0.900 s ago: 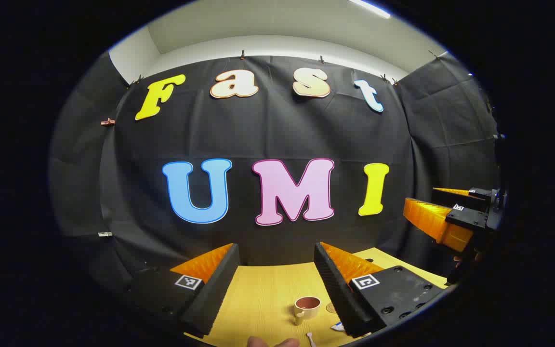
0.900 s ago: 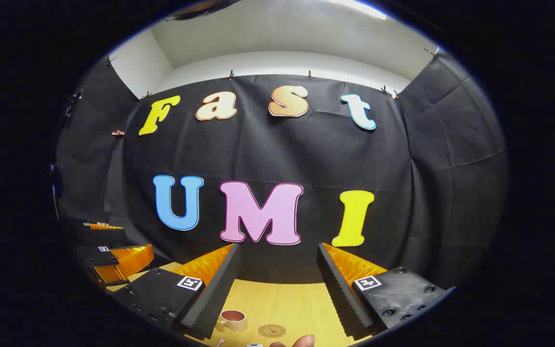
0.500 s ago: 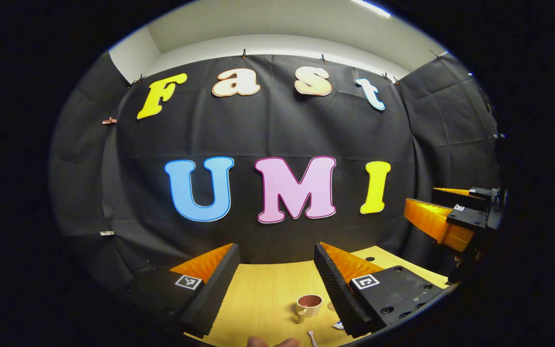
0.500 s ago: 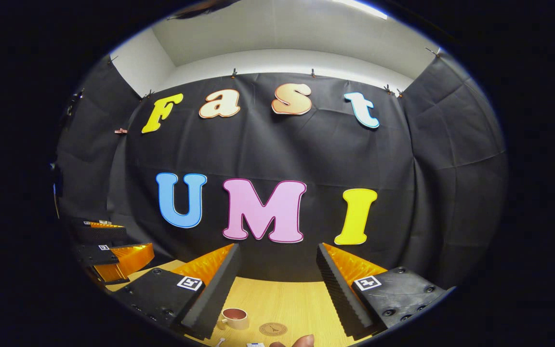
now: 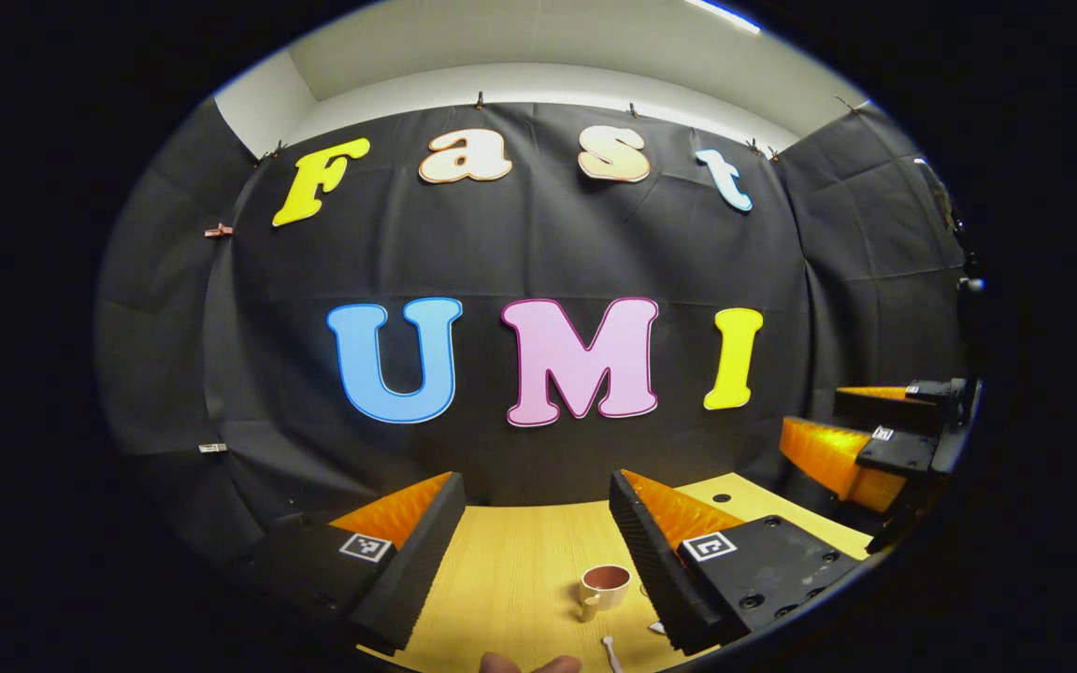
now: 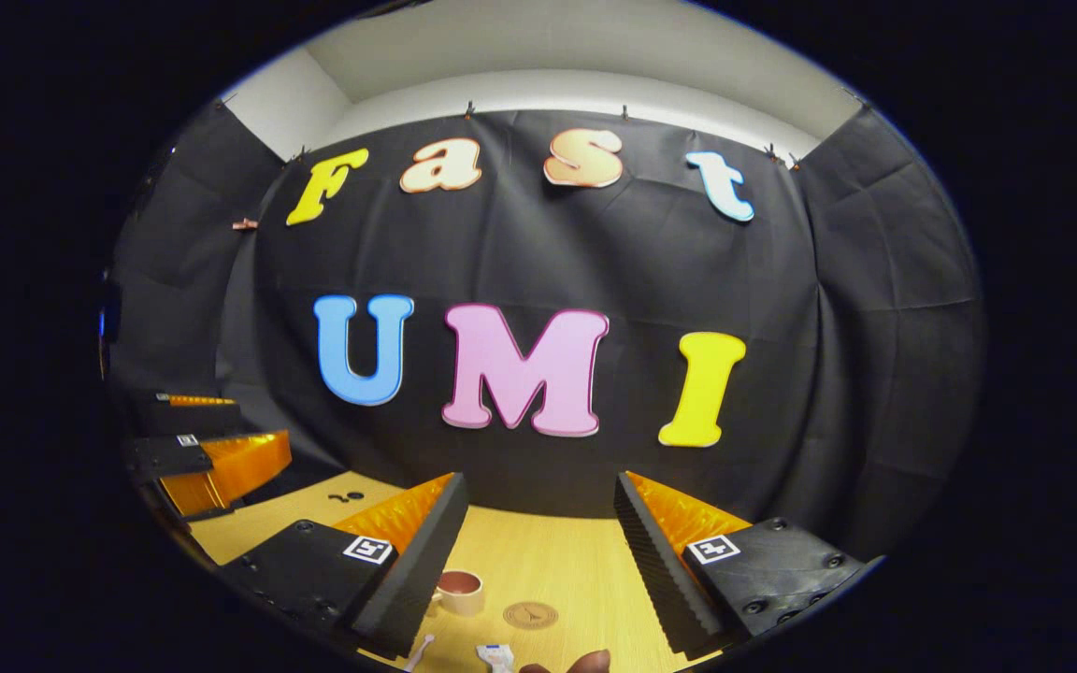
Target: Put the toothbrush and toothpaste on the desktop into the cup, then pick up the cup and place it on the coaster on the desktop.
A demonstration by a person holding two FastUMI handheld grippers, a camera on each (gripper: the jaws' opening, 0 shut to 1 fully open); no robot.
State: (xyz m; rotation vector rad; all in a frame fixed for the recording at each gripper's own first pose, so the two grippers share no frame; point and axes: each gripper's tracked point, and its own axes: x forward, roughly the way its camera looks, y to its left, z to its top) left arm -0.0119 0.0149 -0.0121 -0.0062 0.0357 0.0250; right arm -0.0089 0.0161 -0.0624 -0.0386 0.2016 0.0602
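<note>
Left gripper: your left gripper (image 5: 534, 547) hangs above the worktop (image 5: 510, 579) with its fingers spread wide and nothing between them; in the right gripper view it shows well left of the cup (image 6: 211, 449).
Right gripper: your right gripper (image 6: 538, 551) is likewise held wide open and empty over the worktop (image 6: 576, 579); in the left gripper view it sits far right of the cup (image 5: 861, 439), fingers apart.
Cup: a pale cup (image 5: 605, 588) with a dark inside stands upright on the worktop, handle toward you, just beside your left gripper's right finger (image 5: 651, 551); in the right gripper view the cup (image 6: 460, 592) stands partly behind your right gripper's left finger (image 6: 412, 561).
Coaster: a round tan coaster (image 6: 530, 615) lies flat just right of the cup, bare on top.
Toothbrush: a white toothbrush (image 6: 417, 650) lies on the worktop in front of the cup, toward you; in the left gripper view its end (image 5: 610, 650) lies just below the cup.
Toothpaste: a white tube of toothpaste (image 6: 496, 656) lies near the cup and the coaster, on the side toward you.
Hand: fingertips of your hand (image 5: 529, 665) show at the lower edge, below the cup.
</note>
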